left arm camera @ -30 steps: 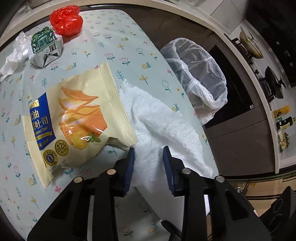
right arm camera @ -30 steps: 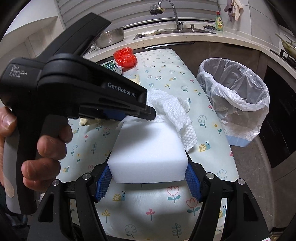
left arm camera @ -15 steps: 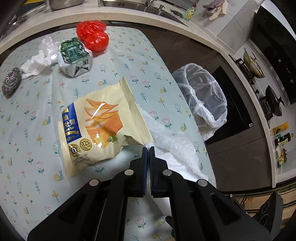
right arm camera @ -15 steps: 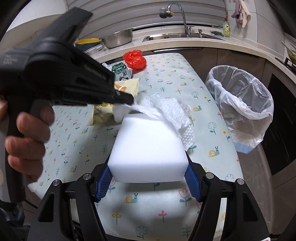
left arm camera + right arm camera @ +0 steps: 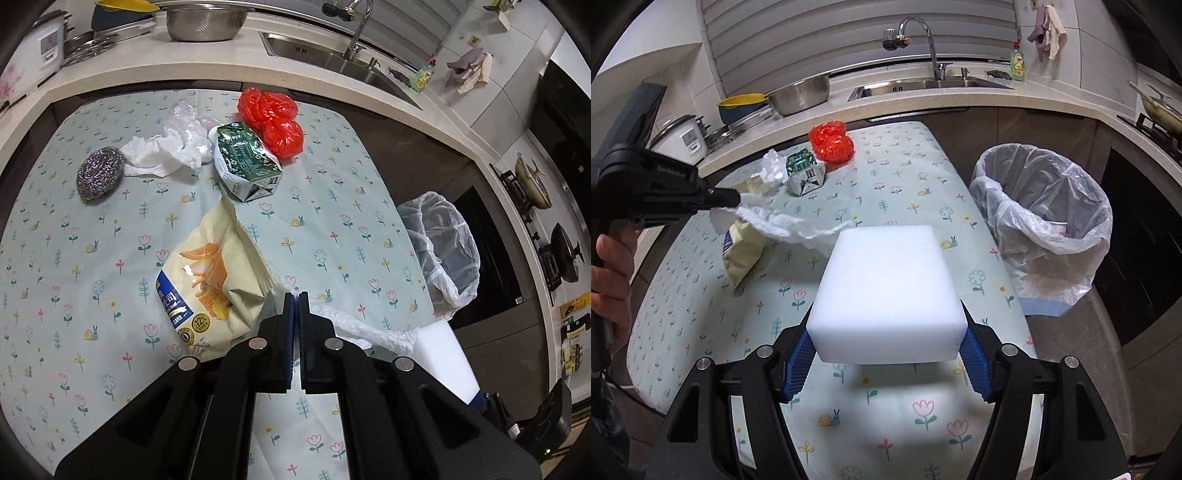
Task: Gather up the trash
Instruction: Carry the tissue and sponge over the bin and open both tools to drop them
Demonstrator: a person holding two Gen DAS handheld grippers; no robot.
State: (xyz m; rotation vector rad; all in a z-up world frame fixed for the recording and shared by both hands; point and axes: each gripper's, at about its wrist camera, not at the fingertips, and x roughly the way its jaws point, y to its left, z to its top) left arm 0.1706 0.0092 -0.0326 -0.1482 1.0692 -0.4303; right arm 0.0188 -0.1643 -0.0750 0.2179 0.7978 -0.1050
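Pinching a white paper towel [image 5: 783, 223] in my left gripper [image 5: 296, 295], jaws fully closed, I hold it off the bench [image 5: 897, 177]. My right gripper [image 5: 888, 347] clamps a white sponge block [image 5: 886, 288]; the lined bin [image 5: 1041, 221] sits at two o'clock.

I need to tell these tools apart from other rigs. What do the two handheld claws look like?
Both are matte black plastic. The left claw and the right claw each have two angular fingers with blue textured pads and round silver pins. The left one's pistol-style body bears small pale lettering. No sleeve or cable shows.
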